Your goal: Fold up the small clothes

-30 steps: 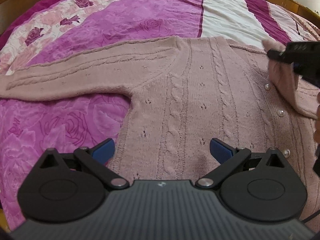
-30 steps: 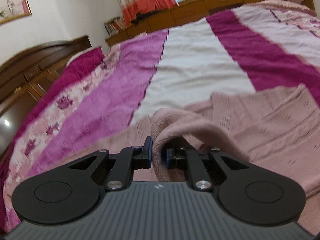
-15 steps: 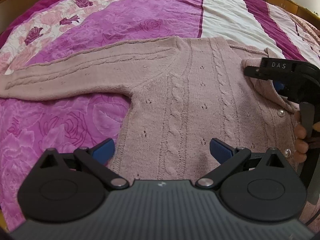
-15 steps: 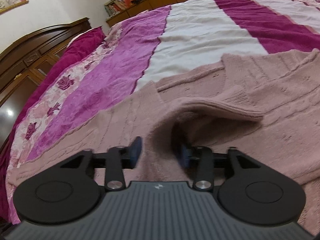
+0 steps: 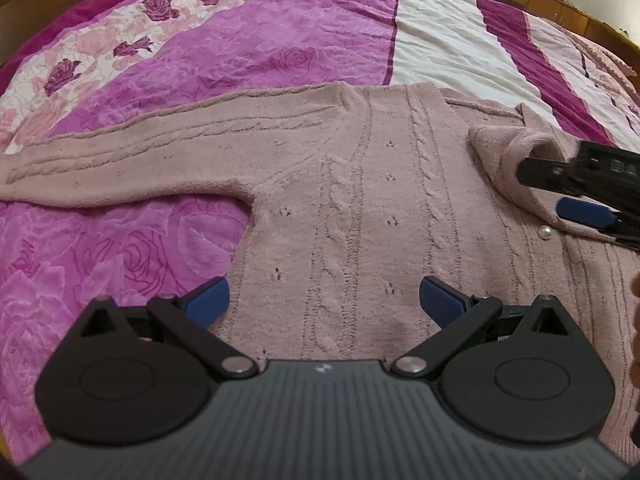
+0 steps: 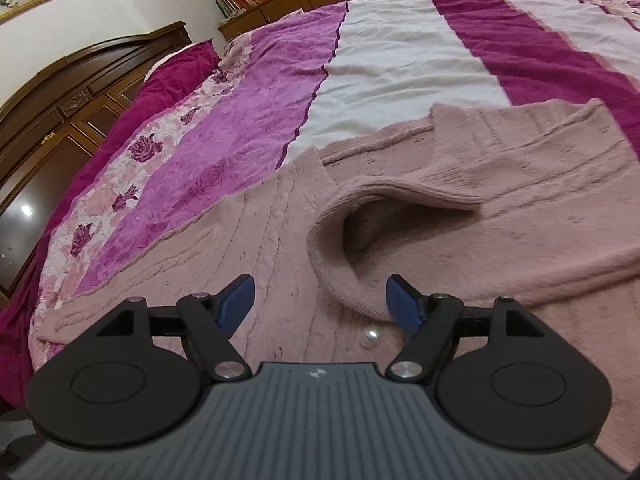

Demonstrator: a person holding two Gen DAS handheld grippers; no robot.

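From my left gripper [image 5: 324, 300] I look down close over the pink cardigan [image 5: 360, 208], from my right gripper [image 6: 318, 304] lower across its folded sleeve [image 6: 400, 208]; both share it.

The cardigan [image 5: 360, 200] is fuzzy, matt pink cable knit with glossy pearl-like buttons [image 5: 545, 233]. Under it, the bedspread [image 5: 260, 52] looks like soft cloth with a faint sheen on its rose-embossed magenta bands. At upper left of the right wrist view, the headboard [image 6: 80, 80] is dark polished wood, probably lacquered. Both grippers' bodies are matt black plastic.
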